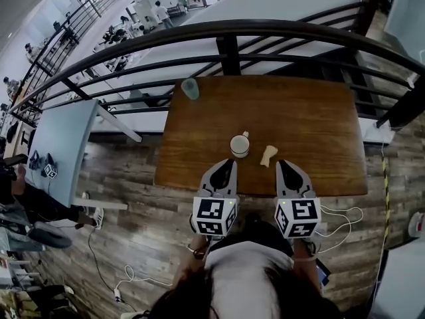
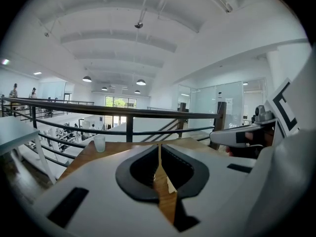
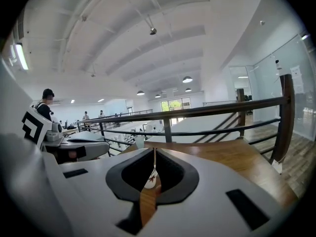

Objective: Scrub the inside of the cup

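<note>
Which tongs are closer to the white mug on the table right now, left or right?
Left. The left tongs sit just below the mug in the head view, tips close to it; the right tongs are farther, off to its lower right, past the beige item.

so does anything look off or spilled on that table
Nothing stands out. The mug stands upright on the table, a small beige item lies just right of it, no spill shows. The green cup sits close to the far edge, upright.

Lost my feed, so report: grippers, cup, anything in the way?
Left gripper and right gripper shut, empty, at near table edge. White cup upright, untouched. Beige scrubber lies beside it; nothing blocking.
</note>
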Motion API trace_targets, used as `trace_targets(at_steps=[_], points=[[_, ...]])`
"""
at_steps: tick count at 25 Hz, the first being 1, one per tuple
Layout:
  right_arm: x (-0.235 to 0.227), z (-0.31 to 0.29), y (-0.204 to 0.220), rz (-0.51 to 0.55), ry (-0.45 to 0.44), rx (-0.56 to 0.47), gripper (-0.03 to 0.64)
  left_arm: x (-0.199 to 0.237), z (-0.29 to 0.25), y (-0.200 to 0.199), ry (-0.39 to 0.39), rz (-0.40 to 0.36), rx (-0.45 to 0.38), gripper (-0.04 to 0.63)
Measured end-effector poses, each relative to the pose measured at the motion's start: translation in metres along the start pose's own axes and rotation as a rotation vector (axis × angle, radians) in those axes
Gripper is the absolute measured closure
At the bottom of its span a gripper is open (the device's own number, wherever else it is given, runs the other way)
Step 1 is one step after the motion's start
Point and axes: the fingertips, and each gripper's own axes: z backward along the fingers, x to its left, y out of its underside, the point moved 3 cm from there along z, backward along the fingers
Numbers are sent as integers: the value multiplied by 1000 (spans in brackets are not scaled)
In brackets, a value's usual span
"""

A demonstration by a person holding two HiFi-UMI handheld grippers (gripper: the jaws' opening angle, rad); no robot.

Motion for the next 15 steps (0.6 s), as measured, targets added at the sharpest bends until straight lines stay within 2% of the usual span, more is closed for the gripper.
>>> trace_targets(at_steps=[9, 15], points=[[-16, -26, 9, 41, -57, 34, 578, -1, -15, 15, -56, -13, 33, 586], [-18, -37, 15, 46, -84, 71, 578, 5, -20, 22, -88, 7, 52, 586]])
